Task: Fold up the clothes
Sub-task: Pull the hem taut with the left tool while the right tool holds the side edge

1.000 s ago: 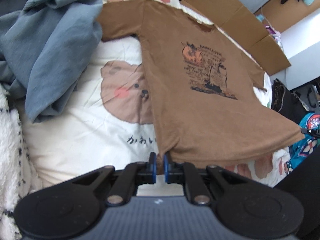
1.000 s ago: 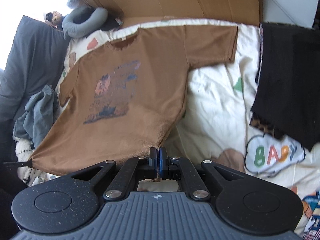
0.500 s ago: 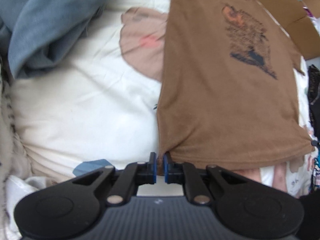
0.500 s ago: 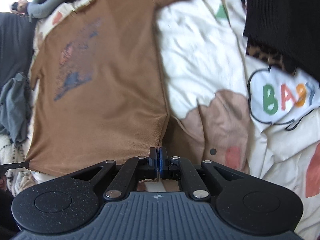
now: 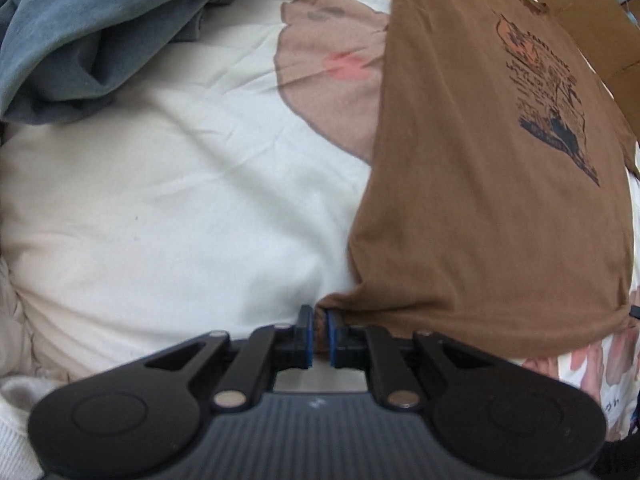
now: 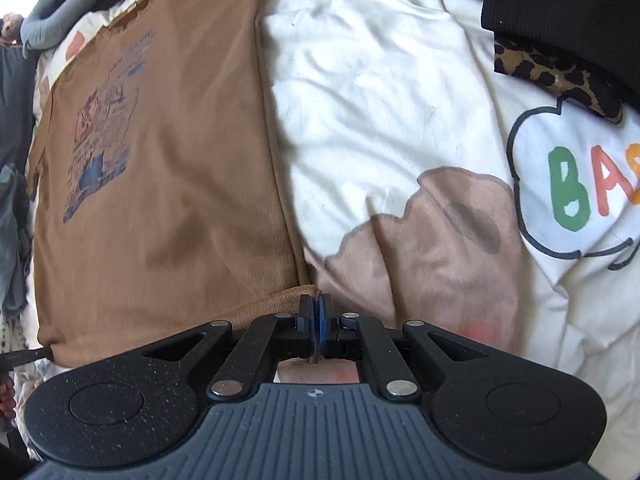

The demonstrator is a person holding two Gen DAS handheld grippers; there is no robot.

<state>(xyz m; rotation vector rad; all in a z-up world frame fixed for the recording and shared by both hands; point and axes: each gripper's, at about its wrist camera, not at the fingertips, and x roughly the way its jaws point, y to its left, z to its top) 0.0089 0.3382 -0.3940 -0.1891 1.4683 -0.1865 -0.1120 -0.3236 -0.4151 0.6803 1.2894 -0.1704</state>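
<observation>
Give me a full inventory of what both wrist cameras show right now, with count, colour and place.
brown printed T-shirt: one, brown, spread print-up on the duvet, bottom corners pinched
cartoon-print duvet: one, cream with bear prints, under everything
crumpled blue-grey garment: one, blue-grey, beside the shirt's left edge
black knit garment: one, black, far right of the duvet
leopard-print fabric: one, tan and black, under the black garment
cardboard: brown, beyond the shirt's collar
grey neck pillow: one, grey, past the collar
left gripper: black, shut on the hem corner
right gripper: black, shut on the other corner
</observation>
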